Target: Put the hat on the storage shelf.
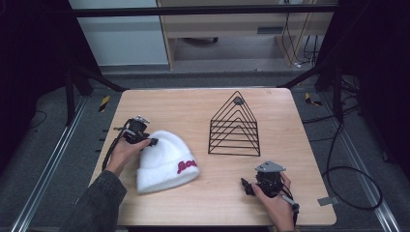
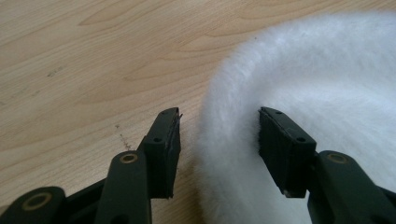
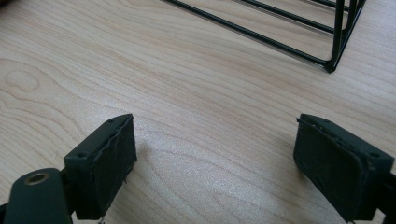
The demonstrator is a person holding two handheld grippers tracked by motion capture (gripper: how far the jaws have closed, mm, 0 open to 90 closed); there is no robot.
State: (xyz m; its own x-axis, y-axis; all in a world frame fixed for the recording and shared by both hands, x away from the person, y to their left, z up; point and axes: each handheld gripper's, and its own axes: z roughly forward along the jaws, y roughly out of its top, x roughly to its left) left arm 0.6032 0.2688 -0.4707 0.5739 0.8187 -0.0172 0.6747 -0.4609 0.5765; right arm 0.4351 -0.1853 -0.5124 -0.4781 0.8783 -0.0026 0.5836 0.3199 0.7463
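Now left gripper (image 2: 218,135) astride white hat (image 1: 167,161) edge.

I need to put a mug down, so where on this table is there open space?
Bare wood runs along the far edge of the table behind the white beanie and wire rack, and along the near edge between beanie and right gripper. It is tight around the left gripper, whose open jaws straddle the beanie's edge.
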